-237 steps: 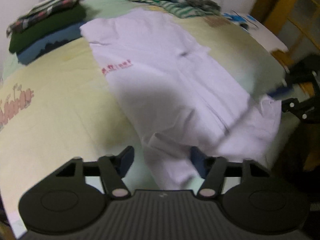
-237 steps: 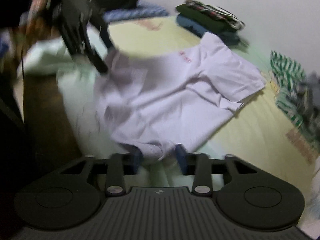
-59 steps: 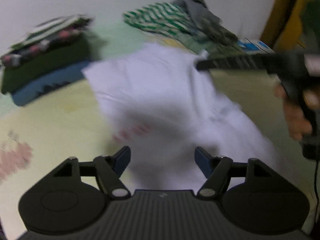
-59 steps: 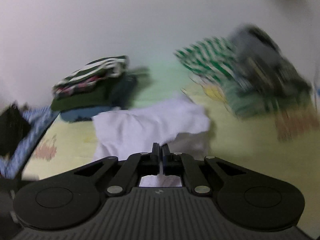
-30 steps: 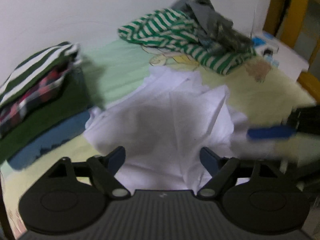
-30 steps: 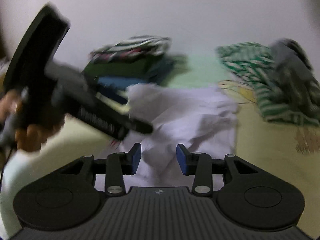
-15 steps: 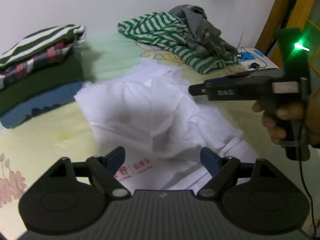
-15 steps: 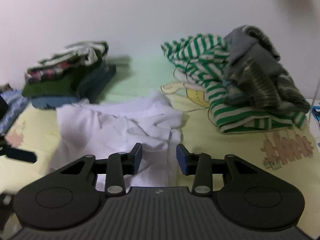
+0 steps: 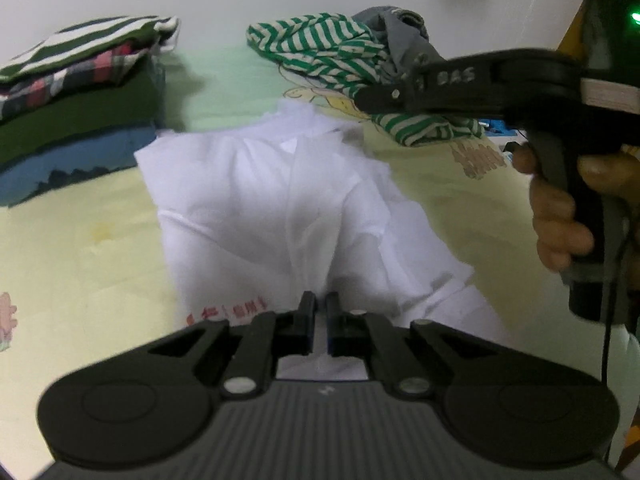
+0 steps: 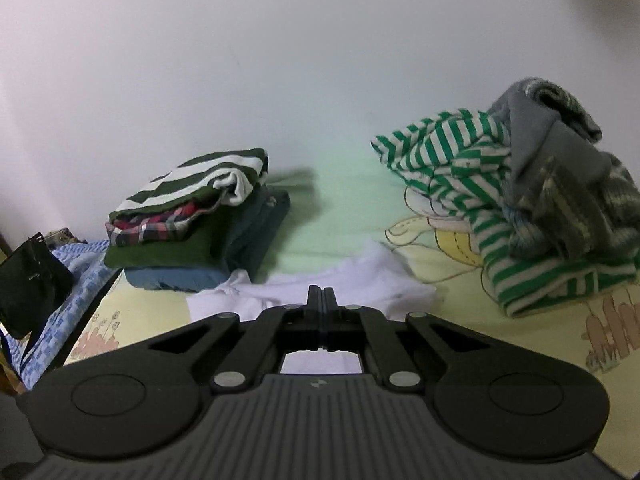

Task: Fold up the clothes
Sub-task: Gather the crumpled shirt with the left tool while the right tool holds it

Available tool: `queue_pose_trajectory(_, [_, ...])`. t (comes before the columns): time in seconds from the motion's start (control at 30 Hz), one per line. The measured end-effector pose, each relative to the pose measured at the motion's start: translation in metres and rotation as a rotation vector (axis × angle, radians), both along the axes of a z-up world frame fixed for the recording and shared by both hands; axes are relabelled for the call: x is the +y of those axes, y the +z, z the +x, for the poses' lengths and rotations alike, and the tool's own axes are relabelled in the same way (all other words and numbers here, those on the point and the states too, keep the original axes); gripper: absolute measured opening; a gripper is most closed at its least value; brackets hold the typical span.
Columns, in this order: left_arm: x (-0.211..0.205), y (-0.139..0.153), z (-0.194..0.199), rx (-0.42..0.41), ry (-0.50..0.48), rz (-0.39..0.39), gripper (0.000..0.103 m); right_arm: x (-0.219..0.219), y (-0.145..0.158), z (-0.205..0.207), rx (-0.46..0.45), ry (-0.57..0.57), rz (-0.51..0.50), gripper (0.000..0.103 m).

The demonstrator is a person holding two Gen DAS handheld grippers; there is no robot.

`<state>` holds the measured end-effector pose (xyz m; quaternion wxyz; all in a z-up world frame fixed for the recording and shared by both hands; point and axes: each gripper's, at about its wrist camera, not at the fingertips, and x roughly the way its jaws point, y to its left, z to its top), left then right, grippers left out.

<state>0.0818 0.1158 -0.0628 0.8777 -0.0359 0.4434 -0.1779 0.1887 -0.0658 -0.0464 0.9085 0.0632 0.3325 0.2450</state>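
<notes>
On the bed sheet (image 9: 72,248), crumpled white shirt (image 9: 272,200), both grippers' fingers closed, gripping nothing visible.

Shirt (image 9: 280,208) lies between folded stack (image 9: 76,92) and heap (image 9: 340,56).

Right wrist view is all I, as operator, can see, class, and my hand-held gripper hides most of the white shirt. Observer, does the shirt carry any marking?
Observer: Yes. The left wrist view shows red print on the white shirt, just left of the left hand-held gripper.
Operator: Is that hand-held gripper open?
Observer: No, its jaws are shut, low over the shirt.
Operator: What carries my camera?
Observer: A hand holds the right hand-held gripper by its handle, above the shirt's right side.
</notes>
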Motion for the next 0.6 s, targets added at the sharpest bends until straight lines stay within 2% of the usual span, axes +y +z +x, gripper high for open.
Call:
queue_pose_trajectory(0.03, [0.001, 0.002, -0.004, -0.012, -0.003, 0.007, 0.001, 0.000, -0.003, 0.001, 0.014, 0.003, -0.028, 0.010])
queue_pose_trajectory(0.1, [0.002, 0.006, -0.008, -0.029, -0.011, 0.018, 0.001, -0.003, -0.010, -0.002, 0.025, 0.008, -0.072, 0.013])
queue_pose_trajectory(0.13, [0.002, 0.007, -0.007, -0.033, -0.012, 0.029, 0.001, -0.004, -0.014, -0.003, 0.030, 0.011, -0.094, 0.019])
queue_pose_trajectory(0.17, [0.001, 0.008, -0.006, -0.039, -0.015, 0.038, 0.003, -0.005, -0.020, -0.003, 0.038, -0.004, -0.122, 0.030])
queue_pose_trajectory(0.2, [-0.001, 0.009, -0.004, -0.048, -0.021, 0.043, 0.006, -0.007, -0.024, -0.002, 0.048, -0.025, -0.126, 0.036])
queue_pose_trajectory(0.23, [-0.003, 0.010, -0.002, -0.055, -0.027, 0.045, 0.017, -0.010, -0.029, 0.000, 0.058, -0.045, -0.127, 0.042])
queue_pose_trajectory(0.27, [-0.006, 0.011, -0.001, -0.059, -0.034, 0.043, 0.031, -0.012, -0.032, 0.002, 0.072, -0.054, -0.109, 0.040])
queue_pose_trajectory(0.3, [-0.009, 0.012, 0.002, -0.063, -0.044, 0.039, 0.035, -0.013, -0.036, 0.004, 0.085, -0.057, -0.092, 0.038])
queue_pose_trajectory(0.37, [-0.017, 0.013, 0.008, -0.069, -0.071, 0.025, 0.040, -0.012, -0.042, 0.007, 0.113, -0.057, -0.074, 0.023])
queue_pose_trajectory(0.4, [-0.020, 0.011, 0.012, -0.069, -0.076, 0.026, 0.044, -0.011, -0.045, 0.007, 0.124, -0.055, -0.069, 0.018])
queue_pose_trajectory(0.43, [-0.024, 0.007, 0.016, -0.066, -0.073, 0.033, 0.053, -0.011, -0.047, 0.008, 0.134, -0.053, -0.066, 0.009])
queue_pose_trajectory(0.47, [-0.027, 0.003, 0.020, -0.063, -0.070, 0.040, 0.054, -0.010, -0.049, 0.009, 0.144, -0.051, -0.062, 0.001])
queue_pose_trajectory(0.53, [-0.027, -0.004, 0.025, -0.045, -0.053, 0.044, 0.050, -0.011, -0.049, 0.009, 0.134, -0.069, -0.067, 0.000])
queue_pose_trajectory(0.57, [-0.026, -0.007, 0.026, -0.035, -0.044, 0.045, 0.040, -0.014, -0.046, 0.009, 0.129, -0.079, -0.054, 0.000])
queue_pose_trajectory(0.6, [-0.024, -0.010, 0.028, -0.024, -0.034, 0.046, 0.040, -0.017, -0.042, 0.009, 0.125, -0.085, -0.033, 0.000])
